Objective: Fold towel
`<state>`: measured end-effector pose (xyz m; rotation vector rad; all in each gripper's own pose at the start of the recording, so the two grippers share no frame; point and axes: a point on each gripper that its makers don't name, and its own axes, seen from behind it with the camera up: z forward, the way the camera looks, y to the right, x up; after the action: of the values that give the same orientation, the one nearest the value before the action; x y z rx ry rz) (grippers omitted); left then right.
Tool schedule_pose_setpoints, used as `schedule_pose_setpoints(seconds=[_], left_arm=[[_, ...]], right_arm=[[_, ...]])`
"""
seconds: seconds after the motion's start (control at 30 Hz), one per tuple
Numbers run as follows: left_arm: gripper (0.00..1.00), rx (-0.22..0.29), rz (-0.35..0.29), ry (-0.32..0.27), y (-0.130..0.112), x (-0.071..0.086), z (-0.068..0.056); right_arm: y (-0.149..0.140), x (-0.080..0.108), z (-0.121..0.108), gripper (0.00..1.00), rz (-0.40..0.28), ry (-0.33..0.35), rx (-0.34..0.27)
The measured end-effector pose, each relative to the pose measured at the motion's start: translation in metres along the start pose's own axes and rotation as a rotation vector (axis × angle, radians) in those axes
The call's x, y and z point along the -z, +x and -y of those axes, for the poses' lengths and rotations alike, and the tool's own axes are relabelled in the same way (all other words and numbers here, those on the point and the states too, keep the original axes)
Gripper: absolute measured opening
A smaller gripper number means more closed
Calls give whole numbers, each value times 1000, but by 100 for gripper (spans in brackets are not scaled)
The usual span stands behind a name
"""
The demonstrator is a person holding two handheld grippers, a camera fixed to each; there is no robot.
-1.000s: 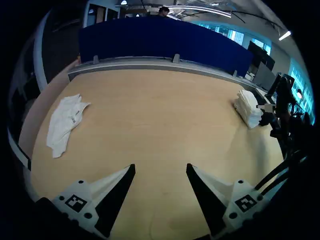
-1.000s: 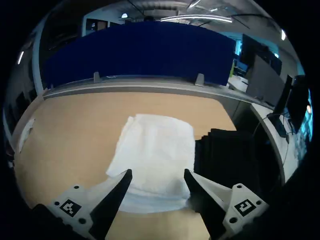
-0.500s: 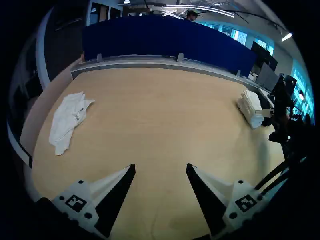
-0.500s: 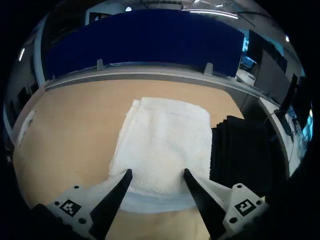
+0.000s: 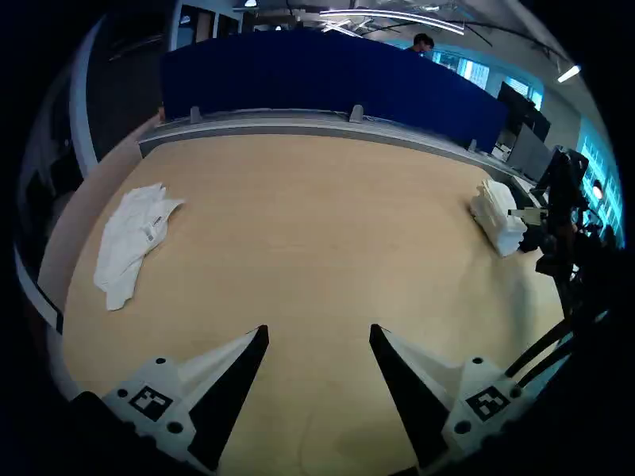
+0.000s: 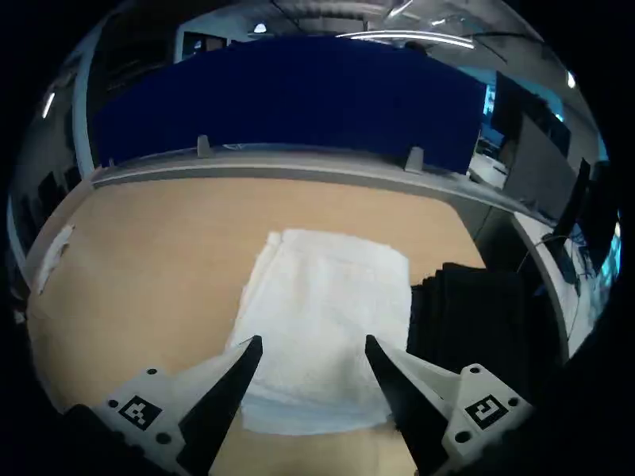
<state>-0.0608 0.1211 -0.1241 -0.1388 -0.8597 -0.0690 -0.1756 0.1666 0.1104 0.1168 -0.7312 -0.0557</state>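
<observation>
1. The left gripper (image 5: 317,332) is released: its two fingers are spread wide with nothing between them, above a bare stretch of the wooden table (image 5: 317,222).
2. The right gripper (image 6: 311,343) is also spread apart and grasps nothing. Its fingertips lie over the near end of a stack of folded towels (image 6: 325,301), one tip toward each side. Whether the tips touch the cloth cannot be told.
3. Just beside that stack, on its right in the right gripper view, sits a pile of black cloths (image 6: 468,317).
4. A crumpled towel (image 5: 131,238), white with a small tag, lies near the table's left edge in the left gripper view. It is well apart from the folded towels, which sit at the far right edge.
5. In the left gripper view, a pale finger of the right gripper shows just beside the folded towels.
6. A blue screen (image 5: 317,75) runs along the table's far edge, and a person (image 5: 421,41) shows above it.
</observation>
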Motion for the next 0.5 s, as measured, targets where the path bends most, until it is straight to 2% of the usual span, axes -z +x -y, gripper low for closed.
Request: schedule_pose_setpoints(seconds=[0.27, 0.5], left_arm=[[95, -3, 6, 10, -1, 0, 4], [95, 9, 7, 27, -3, 3, 9]], right_arm=[[41, -19, -9, 100, -30, -5, 12], [53, -41, -8, 100, -19, 5, 6]])
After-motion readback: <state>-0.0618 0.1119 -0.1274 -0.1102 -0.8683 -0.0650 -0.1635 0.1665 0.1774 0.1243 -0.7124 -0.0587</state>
